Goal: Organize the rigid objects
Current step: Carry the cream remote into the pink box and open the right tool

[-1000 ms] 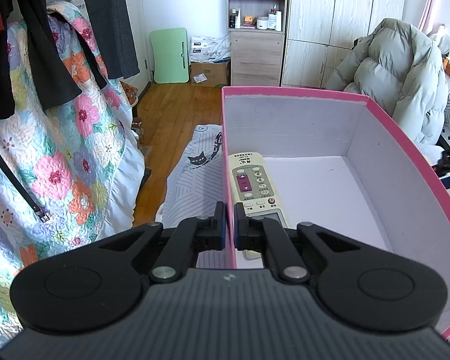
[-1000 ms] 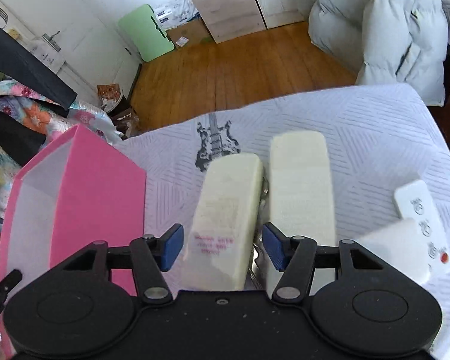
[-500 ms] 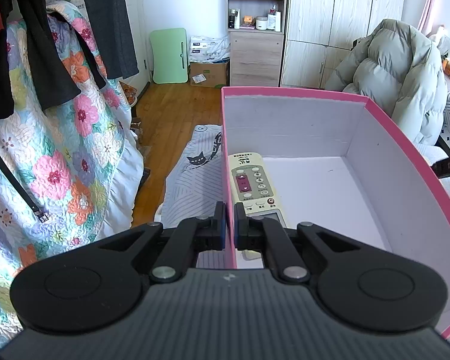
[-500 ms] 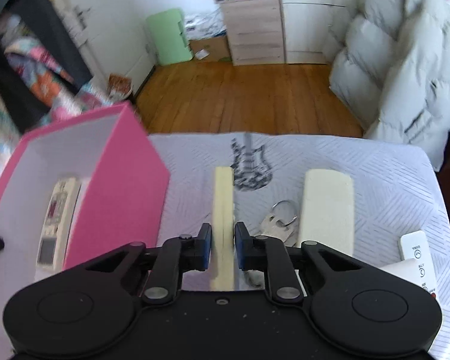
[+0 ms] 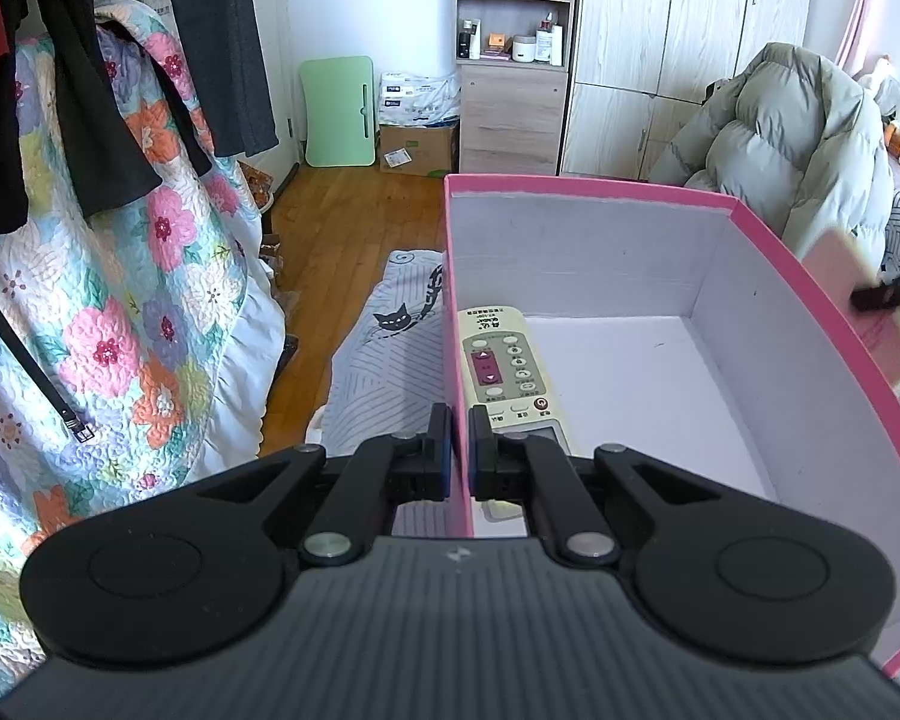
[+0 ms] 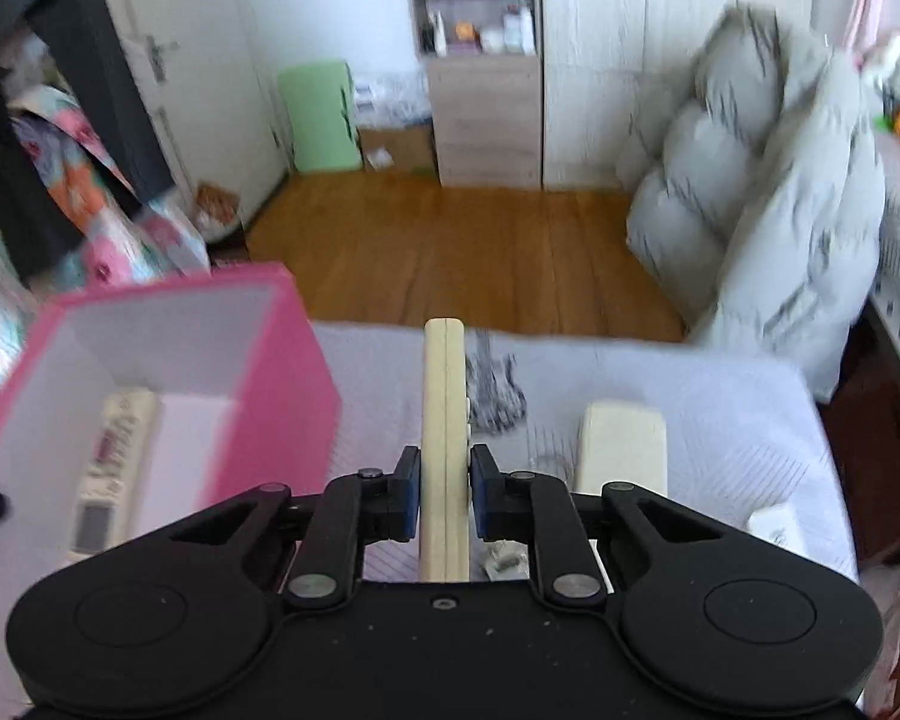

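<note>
A: Left gripper [image 5: 460, 450] pinching the near wall of the pink box [image 5: 588, 186], one finger outside, one inside. Probably to steady it, light cardboard on soft bedding.

B: And inside?

A: One cream remote with grey buttons [image 5: 504, 366], face up along the left wall, just beyond the inner finger. Rest of the white floor bare.

B: Right side?

A: Right gripper [image 6: 444, 495] clamped on a second cream remote [image 6: 444, 414], held on edge, seam upward, long axis pointing straight ahead. Fingers pressed on its two broad faces, likely the firmest hold on a slim hard slab.

B: Raised or down?

A: Judged lifted off the bed [image 6: 720, 396], to the right of the box; hard to say how high, view blurred.

B: Anything left on the bed?

A: Another cream block [image 6: 621, 438] lying flat to the right, a white thing [image 6: 771, 525] at the right edge, too blurred to name, and small bits near the fingers, unclear.

B: Next step?

A: Presumably over the pink rim and down beside the first remote. Needs turning flat or lowering on edge; risk of knocking the right wall while crossing it.
</note>
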`<action>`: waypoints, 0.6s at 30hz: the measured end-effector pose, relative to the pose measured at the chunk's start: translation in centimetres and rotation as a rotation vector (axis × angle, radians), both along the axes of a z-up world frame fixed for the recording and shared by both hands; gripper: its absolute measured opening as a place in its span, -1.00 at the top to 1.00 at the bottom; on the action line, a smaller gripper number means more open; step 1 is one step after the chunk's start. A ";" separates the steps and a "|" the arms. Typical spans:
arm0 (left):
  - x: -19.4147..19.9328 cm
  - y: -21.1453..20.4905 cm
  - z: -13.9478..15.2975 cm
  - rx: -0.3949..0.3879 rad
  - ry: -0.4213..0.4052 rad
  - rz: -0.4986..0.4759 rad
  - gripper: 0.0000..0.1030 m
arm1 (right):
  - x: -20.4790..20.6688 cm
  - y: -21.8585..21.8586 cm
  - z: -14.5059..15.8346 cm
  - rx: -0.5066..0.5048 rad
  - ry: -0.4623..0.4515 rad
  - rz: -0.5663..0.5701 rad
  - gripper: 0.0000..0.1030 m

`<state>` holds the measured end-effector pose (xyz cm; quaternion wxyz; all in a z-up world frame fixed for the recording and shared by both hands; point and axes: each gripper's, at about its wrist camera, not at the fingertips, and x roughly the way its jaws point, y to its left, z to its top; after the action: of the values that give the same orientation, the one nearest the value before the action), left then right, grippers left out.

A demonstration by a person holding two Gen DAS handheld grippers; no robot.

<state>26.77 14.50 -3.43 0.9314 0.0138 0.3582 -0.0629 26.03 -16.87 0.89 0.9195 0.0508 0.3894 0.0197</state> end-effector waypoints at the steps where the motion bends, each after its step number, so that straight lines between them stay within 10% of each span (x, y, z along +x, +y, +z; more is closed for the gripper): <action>1: 0.0 0.0 0.0 0.000 0.000 0.000 0.92 | -0.4 0.5 0.9 0.005 -0.021 0.017 0.61; 7: 0.0 -0.1 0.0 0.007 0.000 -0.002 0.92 | -2.1 5.6 6.1 0.083 -0.085 0.169 0.61; 18: 0.0 -0.2 0.0 0.022 -0.004 -0.005 0.92 | 2.1 13.7 0.2 0.012 0.158 0.376 0.61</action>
<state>26.74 14.31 -3.43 0.9318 0.0253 0.3570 -0.0612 28.17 -3.20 1.07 0.8658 -0.0160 0.4629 0.1894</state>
